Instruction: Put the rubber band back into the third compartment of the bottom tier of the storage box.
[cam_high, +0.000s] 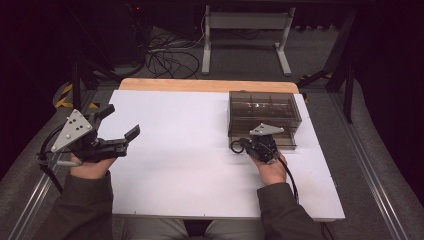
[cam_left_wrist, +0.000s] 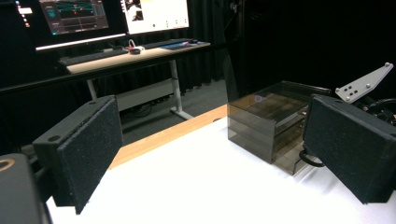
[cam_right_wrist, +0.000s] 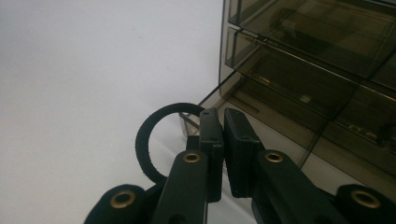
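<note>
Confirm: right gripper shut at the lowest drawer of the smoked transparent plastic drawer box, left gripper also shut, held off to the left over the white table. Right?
Not quite. The left gripper is open: the left gripper view shows its jaws spread wide with nothing between them. The rest holds: the right gripper is shut at the lowest drawer of the smoked transparent plastic drawer box, with a black ring beside its jaws.

White-topped desk (cam_high: 200, 165) occupies the frame centre of the high view, a bare wooden strip (cam_high: 200, 85) along its far edge. Tangled cables (cam_high: 165, 55) lie on the grey floor at upper left. A white metal stand (cam_high: 245, 30) sits at top centre. In the left gripper view, lit monitors (cam_left_wrist: 112, 16) occupy the upper left.
</note>
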